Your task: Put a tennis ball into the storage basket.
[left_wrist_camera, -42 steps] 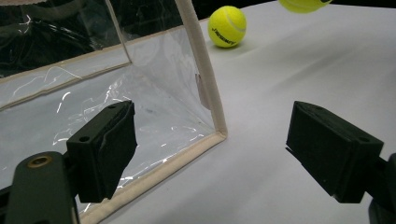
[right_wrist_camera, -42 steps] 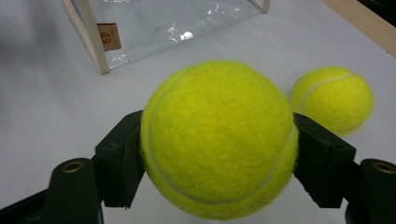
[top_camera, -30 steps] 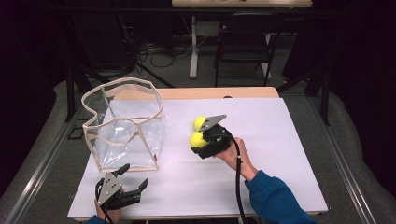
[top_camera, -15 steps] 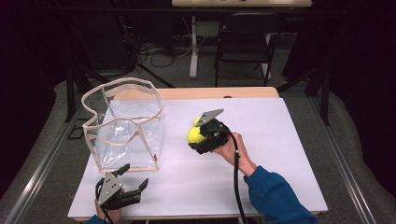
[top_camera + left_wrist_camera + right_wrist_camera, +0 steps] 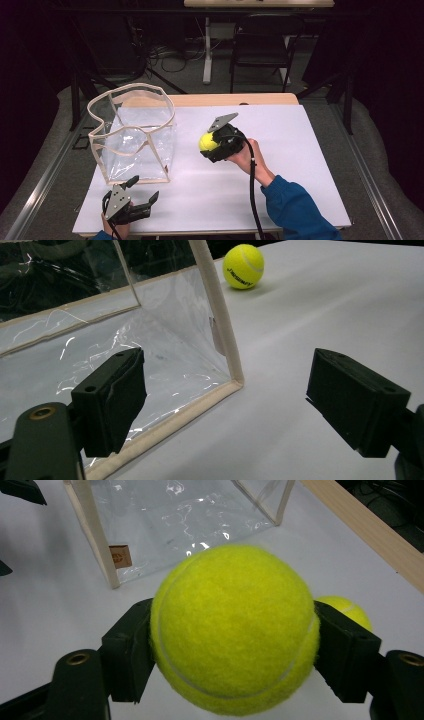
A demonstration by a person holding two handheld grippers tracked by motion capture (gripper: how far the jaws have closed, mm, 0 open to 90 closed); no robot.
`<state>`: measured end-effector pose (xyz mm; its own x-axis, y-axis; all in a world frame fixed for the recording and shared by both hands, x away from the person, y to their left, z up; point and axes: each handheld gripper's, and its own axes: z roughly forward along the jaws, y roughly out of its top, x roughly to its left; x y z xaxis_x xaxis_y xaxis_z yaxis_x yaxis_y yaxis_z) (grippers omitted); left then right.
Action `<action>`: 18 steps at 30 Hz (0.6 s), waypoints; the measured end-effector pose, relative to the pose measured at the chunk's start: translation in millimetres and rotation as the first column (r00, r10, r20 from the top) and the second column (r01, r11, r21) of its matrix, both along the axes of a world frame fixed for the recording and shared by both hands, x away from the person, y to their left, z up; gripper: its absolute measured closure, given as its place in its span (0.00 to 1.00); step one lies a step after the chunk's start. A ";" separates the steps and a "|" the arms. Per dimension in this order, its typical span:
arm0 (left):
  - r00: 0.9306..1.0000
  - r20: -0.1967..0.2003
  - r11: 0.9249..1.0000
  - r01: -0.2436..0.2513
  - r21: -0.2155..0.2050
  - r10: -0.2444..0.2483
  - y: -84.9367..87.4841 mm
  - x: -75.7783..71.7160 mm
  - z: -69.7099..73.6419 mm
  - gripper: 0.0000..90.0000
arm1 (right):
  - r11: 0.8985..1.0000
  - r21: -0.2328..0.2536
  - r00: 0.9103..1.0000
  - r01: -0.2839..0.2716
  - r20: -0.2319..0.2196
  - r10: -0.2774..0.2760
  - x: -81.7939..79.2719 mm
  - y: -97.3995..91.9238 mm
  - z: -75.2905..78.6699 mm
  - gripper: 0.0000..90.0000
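Note:
My right gripper (image 5: 207, 145) is shut on a yellow tennis ball (image 5: 207, 141) near the middle of the white table (image 5: 300, 165); in the right gripper view the tennis ball (image 5: 232, 630) sits squeezed between both black jaws. A second tennis ball (image 5: 350, 611) lies on the table just behind it, and the left gripper view has that ball (image 5: 243, 266) beyond the bag's corner. A clear plastic bag with beige trim (image 5: 132, 135) stands open at the left. My left gripper (image 5: 145, 187) rests by the front left edge, open, with nothing between its jaws, close to the bag's near corner (image 5: 232, 375).
The table's far edge is a wooden strip (image 5: 235, 99). A black chair (image 5: 262, 45) and a table leg (image 5: 206, 50) stand on the floor beyond it. A cable (image 5: 252, 195) trails from the right gripper along the blue sleeve (image 5: 295, 210).
My right gripper has shifted slightly left with the ball in its jaws, and in the high view it now covers the second ball. The left gripper has stayed still.

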<state>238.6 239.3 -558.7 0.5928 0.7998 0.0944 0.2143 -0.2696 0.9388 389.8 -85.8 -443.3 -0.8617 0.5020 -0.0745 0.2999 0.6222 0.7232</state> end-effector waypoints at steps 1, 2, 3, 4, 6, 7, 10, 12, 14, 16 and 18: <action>1.000 0.001 1.000 0.001 0.003 -0.001 -0.1 0.1 0.0 0.18 | 1.000 0.001 1.000 0.000 0.001 0.000 0.4 0.1 0.8 0.29; 1.000 0.001 1.000 0.001 0.004 -0.001 -0.2 0.2 0.0 0.18 | 1.000 0.003 1.000 0.001 -0.001 -0.001 0.7 0.1 1.3 0.29; 1.000 0.001 1.000 0.002 0.004 -0.002 -0.1 0.1 0.0 0.18 | 1.000 0.002 1.000 0.001 0.001 -0.001 1.1 0.2 2.3 0.29; 1.000 0.001 1.000 0.002 0.004 -0.002 0.0 0.0 0.1 0.18 | 1.000 0.003 1.000 0.002 -0.001 -0.002 1.2 0.3 3.0 0.29; 1.000 0.000 1.000 0.001 0.002 -0.001 0.0 -0.1 0.1 0.18 | 1.000 0.003 1.000 0.003 0.000 -0.003 1.5 0.5 3.6 0.29; 1.000 0.000 1.000 0.002 0.004 -0.002 0.1 0.0 0.1 0.18 | 1.000 0.000 1.000 0.002 0.004 -0.002 2.0 1.2 5.1 0.29; 1.000 0.001 1.000 0.003 0.005 -0.003 0.0 0.0 0.1 0.18 | 1.000 -0.005 1.000 -0.002 0.009 0.002 2.0 2.6 7.9 0.29; 1.000 0.001 1.000 0.003 0.005 -0.003 -0.1 0.0 0.0 0.18 | 1.000 -0.006 1.000 -0.003 0.011 0.003 2.1 3.6 9.5 0.29; 1.000 0.001 1.000 0.003 0.005 -0.003 -0.1 -0.1 0.1 0.18 | 1.000 -0.007 1.000 -0.006 0.014 0.006 2.5 3.9 10.2 0.29; 1.000 0.001 1.000 0.003 0.005 -0.003 -0.1 -0.1 0.1 0.18 | 1.000 -0.006 1.000 -0.006 0.015 0.006 2.9 4.9 12.3 0.29; 1.000 0.001 1.000 0.003 0.005 -0.003 -0.1 -0.1 0.1 0.18 | 1.000 -0.005 1.000 -0.007 0.016 0.007 3.2 5.5 13.9 0.29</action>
